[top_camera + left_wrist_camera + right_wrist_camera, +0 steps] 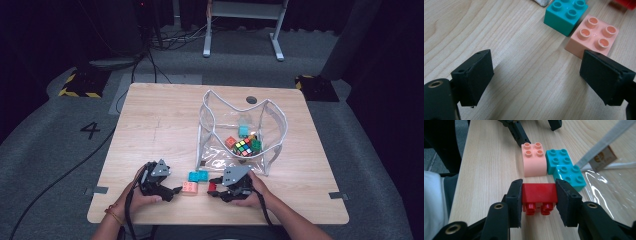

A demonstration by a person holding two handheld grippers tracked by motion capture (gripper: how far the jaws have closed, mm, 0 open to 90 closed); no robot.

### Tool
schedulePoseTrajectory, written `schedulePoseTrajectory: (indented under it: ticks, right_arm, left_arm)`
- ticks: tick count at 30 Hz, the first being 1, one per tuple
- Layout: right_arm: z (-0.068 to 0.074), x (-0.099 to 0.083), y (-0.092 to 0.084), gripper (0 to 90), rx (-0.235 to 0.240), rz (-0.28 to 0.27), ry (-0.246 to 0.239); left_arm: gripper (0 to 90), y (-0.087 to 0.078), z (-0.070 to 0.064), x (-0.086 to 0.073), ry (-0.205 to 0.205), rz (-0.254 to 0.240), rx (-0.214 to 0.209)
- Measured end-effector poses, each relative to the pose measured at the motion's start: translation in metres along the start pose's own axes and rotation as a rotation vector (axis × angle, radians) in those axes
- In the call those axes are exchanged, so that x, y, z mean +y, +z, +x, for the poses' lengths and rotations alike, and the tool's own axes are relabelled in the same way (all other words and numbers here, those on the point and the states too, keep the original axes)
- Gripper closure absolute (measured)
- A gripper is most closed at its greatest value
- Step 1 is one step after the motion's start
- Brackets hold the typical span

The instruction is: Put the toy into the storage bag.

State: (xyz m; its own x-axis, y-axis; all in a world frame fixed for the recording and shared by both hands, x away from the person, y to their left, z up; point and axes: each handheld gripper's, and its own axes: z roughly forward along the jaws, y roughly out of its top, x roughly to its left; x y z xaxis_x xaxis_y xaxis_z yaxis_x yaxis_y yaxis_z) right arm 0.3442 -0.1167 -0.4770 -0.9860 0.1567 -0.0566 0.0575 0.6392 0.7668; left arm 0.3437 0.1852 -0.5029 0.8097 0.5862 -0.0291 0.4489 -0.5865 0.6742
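At the near edge of the bench (150,110), my right gripper (538,195) lies low and level, its fingers (514,200) clamped on the two flat sides of a red brick (539,192) that is tipped over, studs facing back toward me. My right hand (252,192) cups the gripper from behind, forearm entering from the near edge. My left gripper (536,75) rests beside it toward the near left corner, my left hand (135,192) wrapped around it, fingers (474,75) spread wide with nothing but bare wood between them.

The right gripper view reveals the brick's sideways pose, which the high view reduces to a red speck (212,186). The left gripper view shows the pink brick (594,35) just beyond my left gripper's right finger, studs up, with a teal brick (565,13) touching its far corner. From the right gripper view, two teal bricks (565,167) sit together just beside the pink one.

Farther toward the middle of the bench stands a clear plastic bag (272,125) with a white-trimmed rim, mouth open. Inside it lie a multicoloured puzzle cube (243,147), an orange brick (230,142), a green brick (256,145) and a teal brick (243,131).
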Motion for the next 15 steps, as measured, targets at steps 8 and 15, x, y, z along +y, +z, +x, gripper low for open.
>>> schedulePoseTrajectory:
  ticks: [8,15]
  right_arm:
    - [-0.007,-0.024,-0.045,59.3,-0.082,-0.006,0.067]
    - [-0.016,-0.047,-0.078,59.3,-0.154,-0.026,0.1]
  left_arm:
    - [11.9,-0.001,0.0,-0.001,0.0,-0.002,-0.004]
    - [11.9,-0.001,0.0,-0.001,0.003,-0.003,-0.009]
